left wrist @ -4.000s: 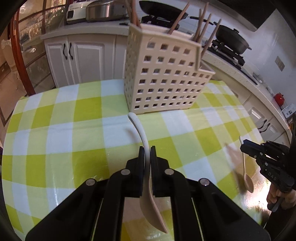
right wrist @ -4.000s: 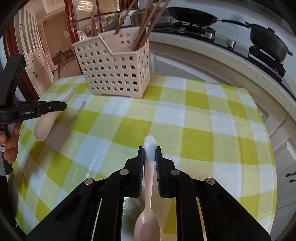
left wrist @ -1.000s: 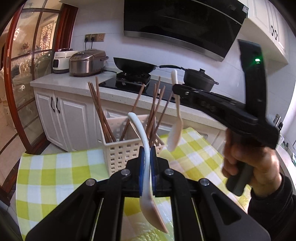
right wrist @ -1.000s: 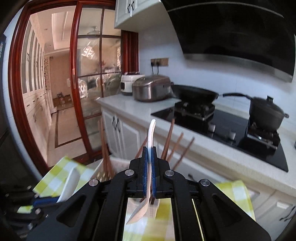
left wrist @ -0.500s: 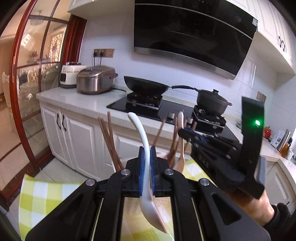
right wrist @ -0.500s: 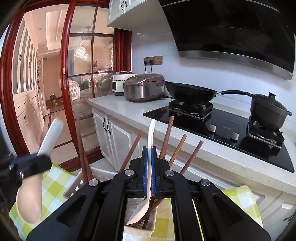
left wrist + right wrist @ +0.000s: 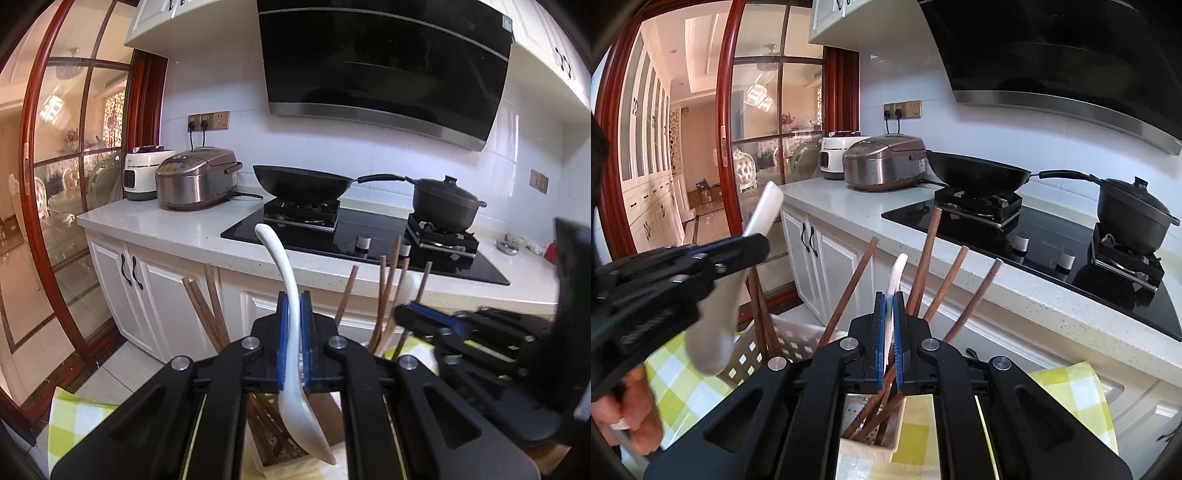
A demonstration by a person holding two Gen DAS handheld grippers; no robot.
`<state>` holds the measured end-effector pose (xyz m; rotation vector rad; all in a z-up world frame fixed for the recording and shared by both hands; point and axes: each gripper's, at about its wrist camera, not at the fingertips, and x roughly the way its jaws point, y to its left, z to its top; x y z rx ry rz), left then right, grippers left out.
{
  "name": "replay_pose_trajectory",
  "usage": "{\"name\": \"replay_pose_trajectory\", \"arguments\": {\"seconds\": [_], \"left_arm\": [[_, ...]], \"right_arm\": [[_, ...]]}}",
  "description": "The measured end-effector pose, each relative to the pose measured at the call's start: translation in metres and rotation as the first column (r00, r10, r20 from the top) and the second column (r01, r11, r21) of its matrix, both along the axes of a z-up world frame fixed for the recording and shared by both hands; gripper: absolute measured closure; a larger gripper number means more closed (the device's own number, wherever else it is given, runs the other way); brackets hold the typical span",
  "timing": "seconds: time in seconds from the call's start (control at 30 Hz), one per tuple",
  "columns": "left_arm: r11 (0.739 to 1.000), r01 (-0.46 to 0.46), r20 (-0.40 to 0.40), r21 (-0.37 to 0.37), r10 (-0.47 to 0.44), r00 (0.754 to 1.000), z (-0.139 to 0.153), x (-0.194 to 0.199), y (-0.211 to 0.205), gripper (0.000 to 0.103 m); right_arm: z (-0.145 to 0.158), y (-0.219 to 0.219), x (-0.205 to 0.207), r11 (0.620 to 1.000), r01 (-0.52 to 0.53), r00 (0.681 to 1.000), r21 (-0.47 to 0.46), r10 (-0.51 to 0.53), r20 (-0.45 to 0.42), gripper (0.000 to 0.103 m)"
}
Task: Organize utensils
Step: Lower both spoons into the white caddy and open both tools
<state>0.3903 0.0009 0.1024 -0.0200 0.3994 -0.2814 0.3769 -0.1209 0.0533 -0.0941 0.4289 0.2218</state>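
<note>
Above the utensil basket (image 7: 783, 338), 2 tools (image 7: 291, 306) (image 7: 890, 306), each gripping 1 white spoon (image 7: 295, 365) (image 7: 895, 275).

Black wok (image 7: 303, 182) and lidded black pot (image 7: 445, 203) on a black hob (image 7: 369, 240), steel rice cooker (image 7: 194, 179) beside a white appliance (image 7: 140, 173) (both plugged in), range hood (image 7: 384, 62) above, red-framed glass door (image 7: 753, 122).

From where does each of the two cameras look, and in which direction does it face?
Left wrist: sits on the left gripper, faces the stove; shows its spoon and the right gripper.
Right wrist: sits on the right gripper, faces the counter; shows the left gripper and a hand.
Both share the chopsticks, basket, wok and pot.
</note>
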Motion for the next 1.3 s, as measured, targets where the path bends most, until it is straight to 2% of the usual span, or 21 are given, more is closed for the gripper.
{"name": "replay_pose_trajectory", "arguments": {"seconds": [0.4, 0.53, 1.13, 1.23, 1.3], "left_arm": [[0.998, -0.025, 0.03, 0.063, 0.023, 0.999, -0.01, 0.011, -0.012, 0.096], [0.995, -0.033, 0.031, 0.092, 0.03, 0.999, -0.015, 0.015, -0.017, 0.096], [0.993, -0.03, 0.027, 0.114, 0.027, 0.999, -0.022, 0.015, -0.021, 0.094], [0.994, -0.023, 0.033, 0.109, 0.02, 0.999, -0.018, 0.009, -0.02, 0.082], [0.994, -0.017, 0.036, 0.11, 0.013, 0.999, -0.016, 0.004, -0.019, 0.081]], "right_arm": [[0.004, -0.016, -0.013, 0.999, -0.013, 1.0, 0.034, 0.013, -0.006, 0.094], [0.005, -0.019, -0.013, 0.999, -0.015, 1.0, 0.033, 0.015, -0.002, 0.076], [0.003, -0.035, -0.021, 0.999, -0.005, 1.0, 0.045, 0.006, -0.016, 0.074], [0.005, -0.037, -0.022, 0.999, -0.002, 1.0, 0.051, 0.002, -0.014, 0.073], [0.005, -0.039, -0.025, 0.998, 0.0, 1.0, 0.061, 0.001, -0.012, 0.073]]}}
